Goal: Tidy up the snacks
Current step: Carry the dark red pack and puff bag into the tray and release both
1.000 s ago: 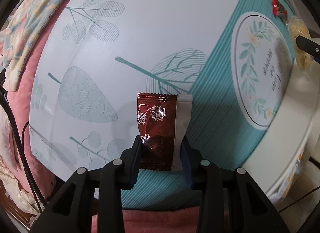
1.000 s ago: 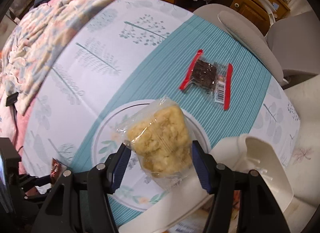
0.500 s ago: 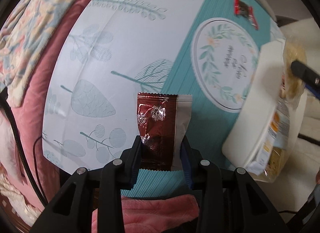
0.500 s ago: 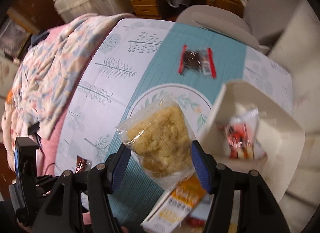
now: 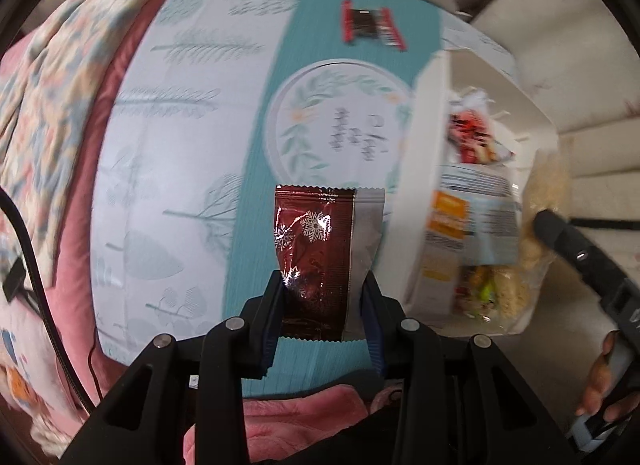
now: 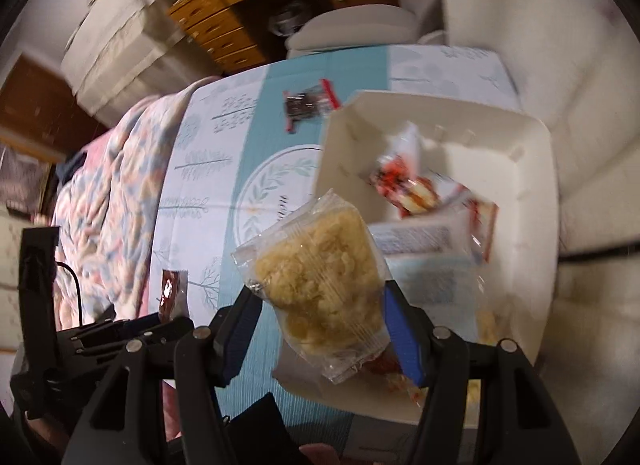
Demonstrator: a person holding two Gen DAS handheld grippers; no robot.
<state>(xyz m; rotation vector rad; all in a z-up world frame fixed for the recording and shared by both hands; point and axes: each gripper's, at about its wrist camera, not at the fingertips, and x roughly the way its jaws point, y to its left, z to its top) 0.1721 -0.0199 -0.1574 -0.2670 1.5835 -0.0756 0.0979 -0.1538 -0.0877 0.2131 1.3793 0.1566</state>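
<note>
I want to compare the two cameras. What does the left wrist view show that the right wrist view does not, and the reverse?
Only the left wrist view: the person's hand on the other tool's handle, and the dark red packet's snowflake print up close.

Only the right wrist view: the wooden drawers behind the table, and the clear bag of yellow crackers sharp between the right tongs.

Both: the teal-striped tablecloth, the white bin with snacks inside, the red-edged dark snack lying on the cloth, and the floral blanket.

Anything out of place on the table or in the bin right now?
Only one: a red-ended snack packet lies alone on the teal cloth, outside the white bin holding the others. Nothing spilled or torn that I can see.
</note>
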